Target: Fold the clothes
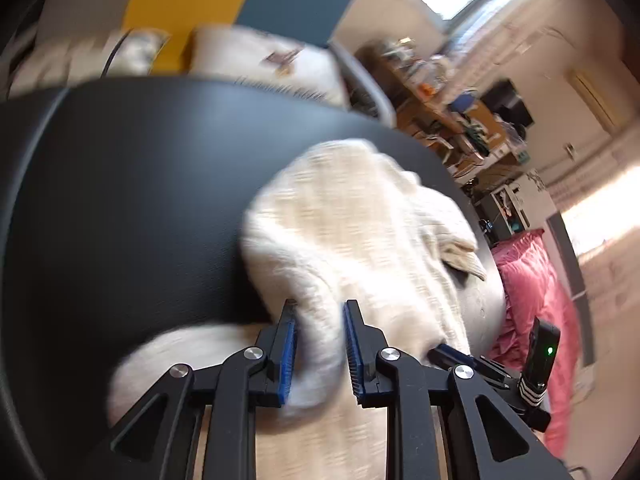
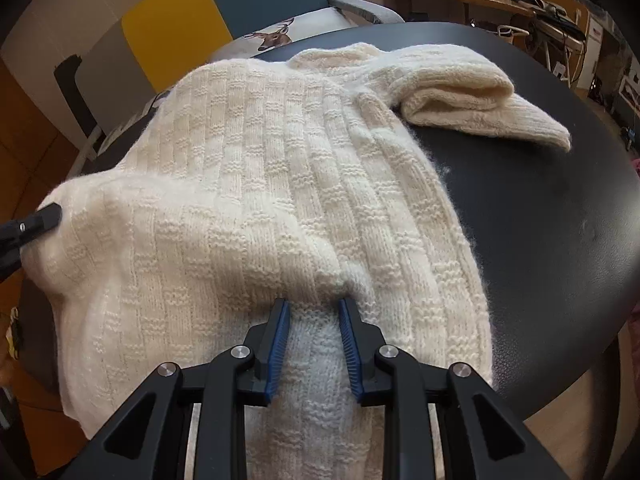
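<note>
- My right claw is clamped on a bunched ridge of the cream knit sweater at its near hem, around 6 o'clock in the right wrist view.
- My left claw also has its jaws closed onto a fold of the same sweater, low in its own view; that picture is blurred, so I cannot tell which edge it holds.
- In the right view the tip of the left claw shows at 9 o'clock, touching the sweater's left side, which is raised off the table.
- The sweater lies across the round black table, with its body running from 6 toward 12 o'clock and part of the near end hanging over the table's edge.
- One sleeve lies doubled on itself at about 1 o'clock, loose and untidy.
- I judge the fold to be at an early stage: the body is not yet doubled over, the sleeve needs tucking in, and the final folds remain.
</note>
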Tool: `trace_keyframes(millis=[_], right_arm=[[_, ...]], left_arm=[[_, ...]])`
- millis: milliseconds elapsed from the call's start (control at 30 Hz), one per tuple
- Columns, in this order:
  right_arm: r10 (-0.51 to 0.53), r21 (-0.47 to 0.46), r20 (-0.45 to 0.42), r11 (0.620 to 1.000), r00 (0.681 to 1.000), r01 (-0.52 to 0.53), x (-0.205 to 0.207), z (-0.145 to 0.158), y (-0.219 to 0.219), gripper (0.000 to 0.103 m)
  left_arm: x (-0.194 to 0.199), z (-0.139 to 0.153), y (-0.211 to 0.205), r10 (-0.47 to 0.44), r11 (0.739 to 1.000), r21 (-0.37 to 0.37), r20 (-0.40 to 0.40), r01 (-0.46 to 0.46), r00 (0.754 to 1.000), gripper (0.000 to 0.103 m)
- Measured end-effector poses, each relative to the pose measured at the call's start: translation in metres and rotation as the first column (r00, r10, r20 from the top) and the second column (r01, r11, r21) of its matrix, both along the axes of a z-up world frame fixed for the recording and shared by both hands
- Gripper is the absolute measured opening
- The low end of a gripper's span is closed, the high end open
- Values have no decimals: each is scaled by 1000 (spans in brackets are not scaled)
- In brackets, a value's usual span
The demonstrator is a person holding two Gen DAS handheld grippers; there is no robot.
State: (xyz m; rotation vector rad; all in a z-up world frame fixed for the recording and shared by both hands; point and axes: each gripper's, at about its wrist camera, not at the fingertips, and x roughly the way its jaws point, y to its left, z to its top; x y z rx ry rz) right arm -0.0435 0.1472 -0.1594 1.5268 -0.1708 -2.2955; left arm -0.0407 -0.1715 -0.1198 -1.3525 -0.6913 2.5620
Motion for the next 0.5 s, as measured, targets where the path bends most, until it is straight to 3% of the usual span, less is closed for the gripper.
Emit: trace_keyframes(millis=[133,267,333,400,500], right_arm=[[-66,-174,77,981,995,79,-5,-5,24,25],[-105,-356,179,920,978,164,-12,-15,51,25],[-112,-380,228,905,967,194,-23,-17,60,26],[-102,-321,228,931,968,174,-36,-3,61,27],[14,-263,141,965,990,24,-59,44,36,30]], left_arm=[[11,4,45,-78,997,-31,-43,77,996,22],[23,1,85,-181,973,-162,-82,166,980,18],[31,-3,109,-262,932,-282,-95,227,960,17],[39,-11,132,-342,879,-382,-91,284,935,17],[45,-22,152,-417,819,-466,-82,335,905,17]])
